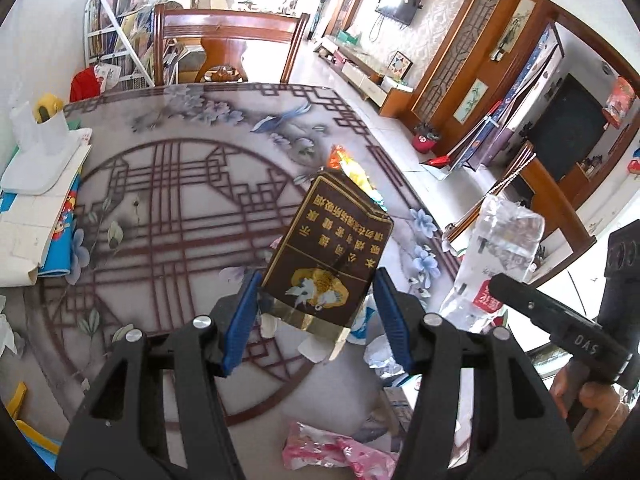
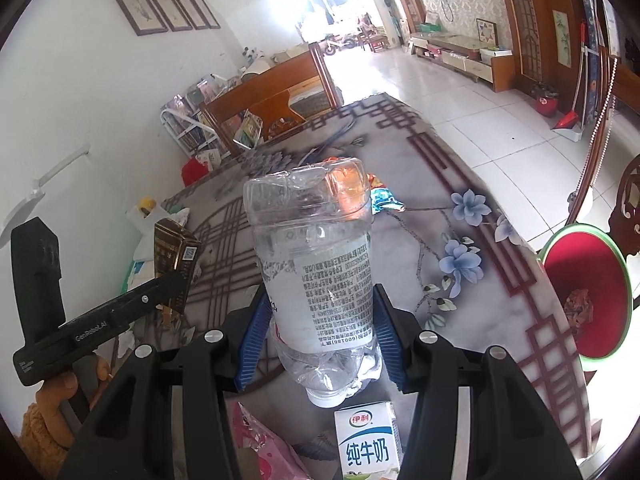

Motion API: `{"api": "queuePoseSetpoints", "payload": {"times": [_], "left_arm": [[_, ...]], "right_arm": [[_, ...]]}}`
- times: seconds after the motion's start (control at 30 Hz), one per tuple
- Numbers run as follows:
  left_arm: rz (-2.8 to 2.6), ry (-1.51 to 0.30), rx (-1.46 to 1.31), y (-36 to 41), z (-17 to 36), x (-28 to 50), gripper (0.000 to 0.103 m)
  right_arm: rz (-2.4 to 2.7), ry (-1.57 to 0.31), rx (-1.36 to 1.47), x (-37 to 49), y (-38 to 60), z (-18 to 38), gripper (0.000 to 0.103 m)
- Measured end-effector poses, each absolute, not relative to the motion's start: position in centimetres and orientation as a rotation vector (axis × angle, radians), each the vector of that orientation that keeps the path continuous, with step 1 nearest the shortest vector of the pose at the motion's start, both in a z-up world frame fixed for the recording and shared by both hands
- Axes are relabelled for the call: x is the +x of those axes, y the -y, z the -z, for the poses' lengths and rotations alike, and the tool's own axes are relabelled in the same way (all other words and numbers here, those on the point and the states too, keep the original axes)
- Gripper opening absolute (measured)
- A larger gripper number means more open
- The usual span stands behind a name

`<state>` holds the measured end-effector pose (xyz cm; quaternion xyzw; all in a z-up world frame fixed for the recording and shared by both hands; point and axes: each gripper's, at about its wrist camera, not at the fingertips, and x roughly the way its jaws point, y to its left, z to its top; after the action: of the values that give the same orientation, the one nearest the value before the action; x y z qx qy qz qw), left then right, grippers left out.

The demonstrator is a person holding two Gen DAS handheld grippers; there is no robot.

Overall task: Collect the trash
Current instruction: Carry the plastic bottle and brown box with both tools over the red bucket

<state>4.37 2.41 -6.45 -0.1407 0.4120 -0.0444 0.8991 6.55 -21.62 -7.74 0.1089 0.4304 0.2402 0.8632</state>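
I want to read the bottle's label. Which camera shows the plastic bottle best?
The right wrist view: the plastic bottle fills the centre, its printed label facing the camera, held in the right tool. The left wrist view shows it only at the right edge, at an angle.

Left gripper [image 1: 318, 316]: raised above table, blue-padded fingers [image 1: 240, 312] closed on flat dark carton, pads pressing both side edges. Left hand [image 2: 60, 396] wrapped round black handle, orange sleeve at wrist.

Right gripper [image 2: 320, 334]: raised, fingers [image 2: 388, 340] clamped on crushed clear bottle, cap end pointing down. Right hand [image 1: 592, 404] gripping handle. Grippers side by side, apart.
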Motion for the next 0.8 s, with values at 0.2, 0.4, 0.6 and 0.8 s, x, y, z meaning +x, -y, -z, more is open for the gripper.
{"api": "queuePoseSetpoints", "payload": {"times": [0.2, 0.4, 0.6, 0.8], "left_arm": [[0.105, -0.852, -0.294, -2.1, 6.4, 4.5, 0.055], [0.114, -0.85, -0.297, -1.3, 6.3, 4.6, 0.055], [0.124, -0.853, -0.293, -0.2, 6.3, 4.9, 0.055], [0.145, -0.842, -0.289, 1.3, 5.8, 5.3, 0.055]], "right_arm": [[-0.489, -0.903, 0.237, 6.4, 22.2, 7.6, 0.048], [-0.472, -0.902, 0.249, 6.4, 23.2, 7.5, 0.048], [-0.455, -0.897, 0.263, 6.4, 24.5, 7.3, 0.048], [-0.433, -0.888, 0.274, 6.3, 26.1, 7.0, 0.048]]}}
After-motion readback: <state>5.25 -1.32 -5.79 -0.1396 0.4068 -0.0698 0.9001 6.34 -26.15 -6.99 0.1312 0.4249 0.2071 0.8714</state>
